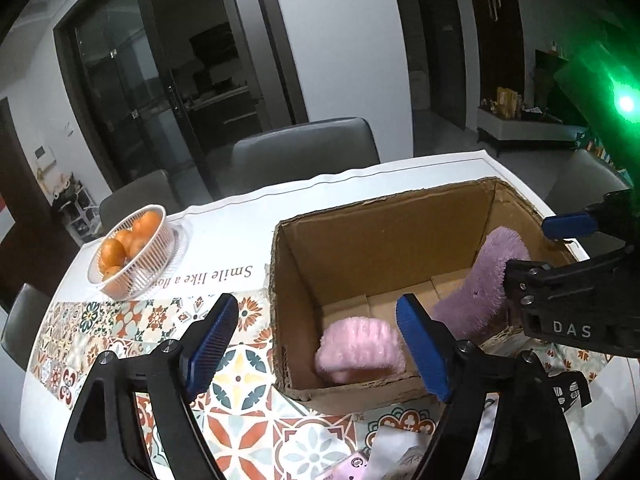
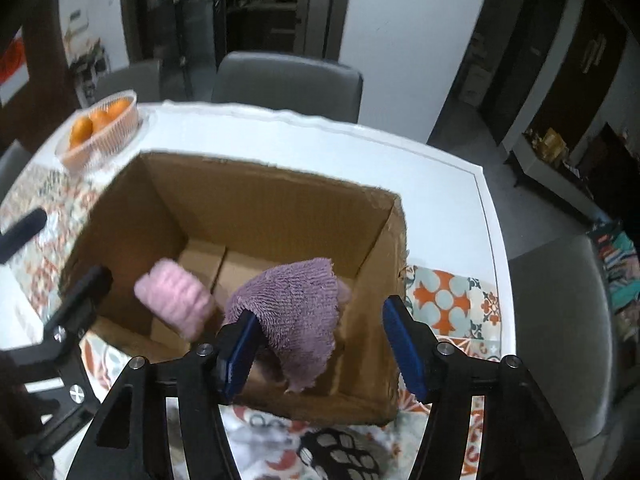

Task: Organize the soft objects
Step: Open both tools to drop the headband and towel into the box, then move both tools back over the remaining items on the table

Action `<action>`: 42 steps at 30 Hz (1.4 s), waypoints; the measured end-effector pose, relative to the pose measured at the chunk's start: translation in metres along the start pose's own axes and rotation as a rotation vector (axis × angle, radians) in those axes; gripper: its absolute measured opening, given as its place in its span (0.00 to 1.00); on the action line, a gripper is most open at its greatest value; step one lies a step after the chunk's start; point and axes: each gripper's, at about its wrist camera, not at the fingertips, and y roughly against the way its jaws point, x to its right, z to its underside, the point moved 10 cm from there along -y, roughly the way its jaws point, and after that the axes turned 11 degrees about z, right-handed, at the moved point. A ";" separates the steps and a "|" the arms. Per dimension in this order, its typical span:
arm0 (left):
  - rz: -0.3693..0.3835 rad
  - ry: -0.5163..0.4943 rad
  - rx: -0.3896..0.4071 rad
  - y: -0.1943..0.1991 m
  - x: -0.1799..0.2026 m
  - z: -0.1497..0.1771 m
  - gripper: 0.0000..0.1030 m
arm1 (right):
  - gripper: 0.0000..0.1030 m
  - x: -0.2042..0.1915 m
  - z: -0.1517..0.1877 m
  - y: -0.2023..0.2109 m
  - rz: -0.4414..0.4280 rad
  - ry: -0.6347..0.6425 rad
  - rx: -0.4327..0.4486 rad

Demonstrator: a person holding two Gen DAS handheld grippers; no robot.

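Note:
An open cardboard box [image 1: 380, 204] [image 2: 260, 172] stands on the table. A fluffy pink soft piece [image 1: 360, 350] [image 2: 172, 300] is inside it near the front left corner, blurred and free of any finger. My left gripper [image 1: 316, 316] [image 2: 52, 260] hovers at the box's front left edge, open and with nothing pressed between its pads. A purple fuzzy cloth [image 1: 480, 280] [image 2: 296, 304] hangs into the box at the right side. It drapes against one finger of my right gripper [image 2: 320, 316] [image 1: 536, 252], which is open, its other pad well apart from the cloth.
A white basket of oranges [image 1: 132, 252] [image 2: 100, 128] sits at the table's far left. Grey chairs [image 1: 304, 148] [image 2: 288, 80] ring the table. A patterned cloth [image 1: 248, 384] covers the near part. Small items [image 2: 340, 456] lie in front of the box.

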 end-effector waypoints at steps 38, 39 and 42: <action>0.023 -0.027 0.242 0.135 0.029 0.051 0.82 | 0.60 0.014 0.075 0.120 -0.082 -0.232 0.301; 0.025 -0.029 0.250 0.138 0.030 0.054 0.82 | 0.60 0.014 0.079 0.123 -0.078 -0.237 0.313; 0.031 -0.023 0.283 0.147 0.034 0.065 0.82 | 0.60 0.014 0.094 0.129 -0.072 -0.257 0.338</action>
